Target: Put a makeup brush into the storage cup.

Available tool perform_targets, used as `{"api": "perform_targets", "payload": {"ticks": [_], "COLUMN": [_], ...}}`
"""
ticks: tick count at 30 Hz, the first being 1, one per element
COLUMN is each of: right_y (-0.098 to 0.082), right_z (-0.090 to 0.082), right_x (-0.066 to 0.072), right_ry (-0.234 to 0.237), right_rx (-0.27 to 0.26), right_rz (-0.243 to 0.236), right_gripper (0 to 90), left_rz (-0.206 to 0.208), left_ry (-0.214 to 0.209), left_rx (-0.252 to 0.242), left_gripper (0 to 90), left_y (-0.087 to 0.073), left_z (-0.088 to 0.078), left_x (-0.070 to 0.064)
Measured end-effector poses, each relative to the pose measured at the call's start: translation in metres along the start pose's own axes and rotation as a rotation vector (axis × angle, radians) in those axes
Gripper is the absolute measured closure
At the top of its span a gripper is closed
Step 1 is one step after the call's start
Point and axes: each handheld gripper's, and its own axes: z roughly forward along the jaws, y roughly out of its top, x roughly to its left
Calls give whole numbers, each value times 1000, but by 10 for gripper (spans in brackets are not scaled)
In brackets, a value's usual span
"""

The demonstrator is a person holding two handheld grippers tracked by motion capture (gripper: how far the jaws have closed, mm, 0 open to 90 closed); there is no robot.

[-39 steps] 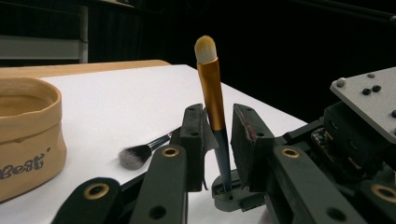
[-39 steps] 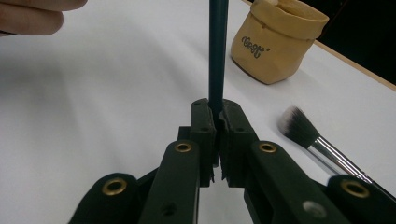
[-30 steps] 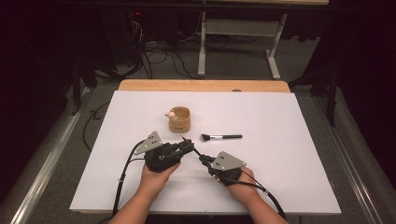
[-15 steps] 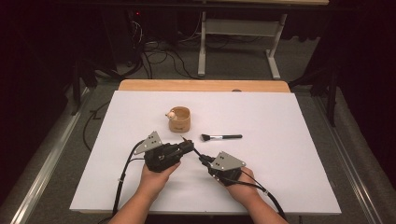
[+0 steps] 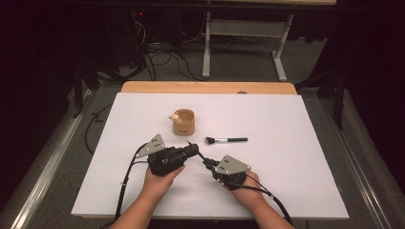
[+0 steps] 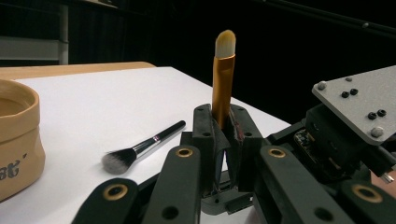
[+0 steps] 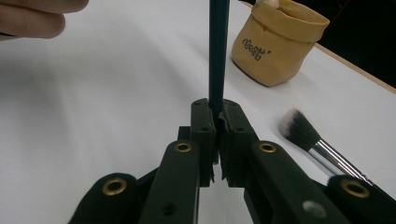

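Note:
A slim makeup brush with a gold ferrule and a pale tip (image 6: 222, 79) runs between my two grippers. My left gripper (image 6: 221, 116) is shut on the ferrule end, and its jaws have just been closing onto it. My right gripper (image 7: 215, 109) is shut on the brush's dark handle (image 7: 218, 51). In the high view the left gripper (image 5: 193, 149) and the right gripper (image 5: 207, 163) meet tip to tip at the table's front middle. A tan pouch (image 5: 184, 123) stands just beyond them. A larger black-handled brush (image 5: 227, 140) lies flat to its right.
The white table top (image 5: 296, 162) spreads wide to the right and left of the hands. A wooden strip (image 5: 210, 88) edges its far side. Something pale pokes out at the pouch's rim (image 5: 175, 116). Cables trail from both grippers toward the front edge.

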Motion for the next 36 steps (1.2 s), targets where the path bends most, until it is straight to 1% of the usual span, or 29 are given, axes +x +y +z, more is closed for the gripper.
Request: {"api": "perform_targets", "payload": {"ticks": [3, 18, 22, 23, 24, 26, 28, 30, 31, 32, 33, 34, 35, 36], "right_y": [0, -1, 0, 0, 0, -1, -1, 0, 0, 0, 0, 0, 0, 0], "right_z": [0, 1, 0, 0, 0, 0, 0, -1, -1, -1, -1, -2, -2, -2], "right_x": [0, 0, 0, 0, 0, 0, 0, -2, -2, -2, -3, -3, -3, -4], "right_ry": [1, 5, 14, 17, 17, 23, 23, 26, 31, 31, 32, 35, 35, 39], "right_rx": [-3, 0, -1, 4, 4, -2, -5, -2, -13, -13, -14, -13, -13, -25], "right_rz": [-7, 3, 11, 13, 13, 27, 32, 35, 46, 46, 48, 58, 58, 64], "right_gripper": [874, 858, 814, 784, 784, 746, 729, 701, 666, 666, 639, 610, 610, 593], "left_rz": [-2, 7, 10, 10, 10, 11, 15, 18, 20, 23, 28, 33, 36, 39], "left_ry": [-4, -2, 0, 1, 3, 6, 9, 15, 17, 22, 27, 33, 38, 42], "left_rx": [-5, 3, 0, 1, 0, -1, 0, -3, 1, 1, 3, 6, 7, 12], "left_gripper": [833, 835, 835, 835, 835, 834, 834, 835, 834, 834, 834, 835, 835, 835], "left_y": [0, 0, 0, 0, 0, 0, 0, 1, 1, 1, 1, 1, 1, 2], "left_z": [0, 1, 0, 0, 0, 0, -1, -1, -2, -2, -2, -2, -2, -3], "left_x": [0, -1, -2, -2, -2, -2, -2, -1, -1, -1, -2, -2, -2, -2]}}
